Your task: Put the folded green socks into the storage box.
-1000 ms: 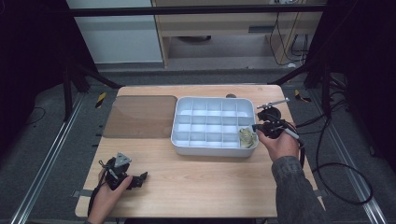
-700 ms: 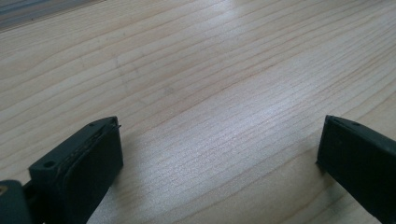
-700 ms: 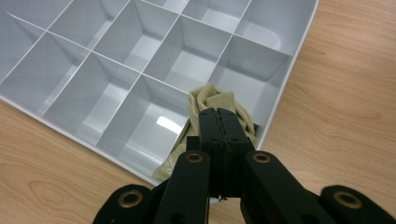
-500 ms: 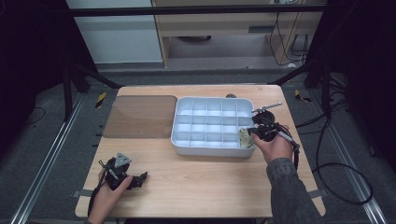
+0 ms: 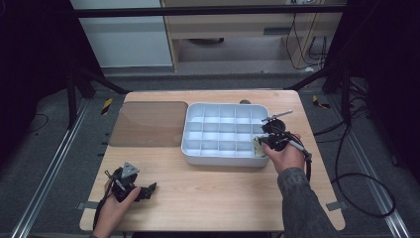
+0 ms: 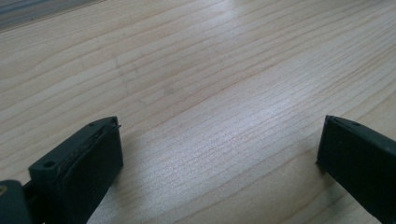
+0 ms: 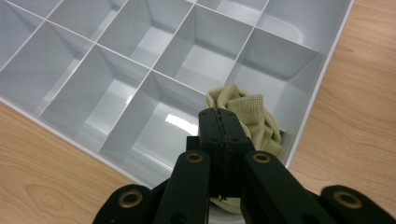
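A white compartment tray stands on the wooden table, right of centre. A crumpled beige cloth lies in its near right corner compartment. My right gripper hangs over that compartment, held by a hand at the tray's right edge. In the right gripper view its jaws are pressed together, with their tips against the cloth in the tray; I cannot tell if any fabric is pinched. My left gripper rests at the front left of the table, open over bare wood.
A brown translucent sheet lies flat on the table left of the tray. The tray's other compartments are bare. Cables trail off the table's right side. Dark stands and a cabinet are behind the table.
The right gripper has sunk and shifted slightly left, toward the cloth in the tray's corner compartment. The left gripper has stayed put.
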